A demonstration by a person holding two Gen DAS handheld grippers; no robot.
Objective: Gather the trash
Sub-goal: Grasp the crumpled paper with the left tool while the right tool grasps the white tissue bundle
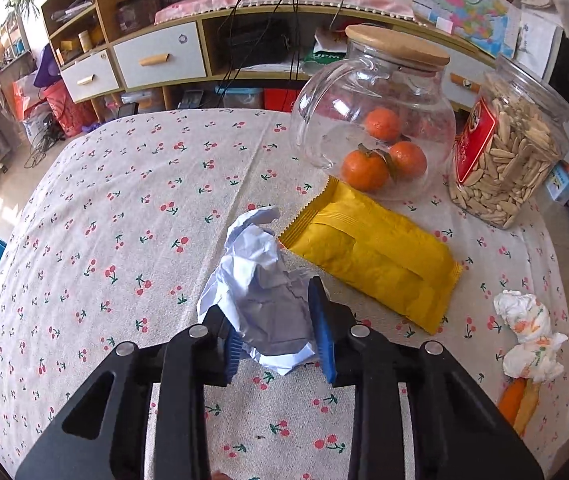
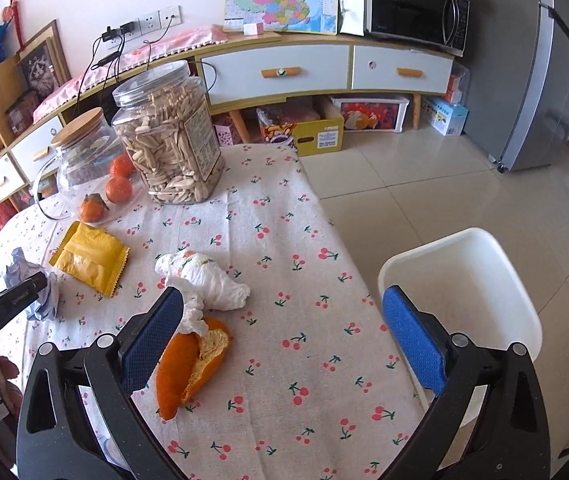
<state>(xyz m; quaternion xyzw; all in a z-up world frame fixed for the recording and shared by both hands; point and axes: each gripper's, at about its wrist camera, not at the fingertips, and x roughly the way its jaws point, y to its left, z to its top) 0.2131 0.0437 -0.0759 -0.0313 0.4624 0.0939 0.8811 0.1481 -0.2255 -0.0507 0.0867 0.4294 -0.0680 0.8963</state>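
The left gripper (image 1: 280, 328), black-framed with blue ribbed pads, has its two fingers pressed against either side of a crumpled ball of pale bluish-white paper (image 1: 260, 284), which bulges forward from between the pads above the cherry-print cloth covering the table (image 1: 124, 208). Just beside the paper on its right lies a flat yellow foil snack wrapper with zigzag ends (image 1: 376, 256), and behind that stand a round clear glass jar with a wooden lid (image 1: 376, 120) holding three small oranges (image 1: 384, 152), and a tall clear plastic jar of pale seeds with a red label (image 1: 508, 152). Toward the table's right edge sits a wadded white tissue with orange and green print (image 1: 528, 336), touching a curl of orange peel (image 1: 518, 404). In the right wrist view, the right gripper (image 2: 284, 340) is spread wide with nothing between its blue pads; its left finger (image 2: 152, 340) hangs just over the near end of the tissue (image 2: 204, 280) and the orange peel (image 2: 188, 364), while its right finger (image 2: 412, 340) hangs past the table edge in front of a white plastic chair (image 2: 484, 280). The yellow wrapper (image 2: 90, 258) and crumpled paper (image 2: 28, 280) show at the left there, with the black side of the left gripper (image 2: 8, 304) over the paper.
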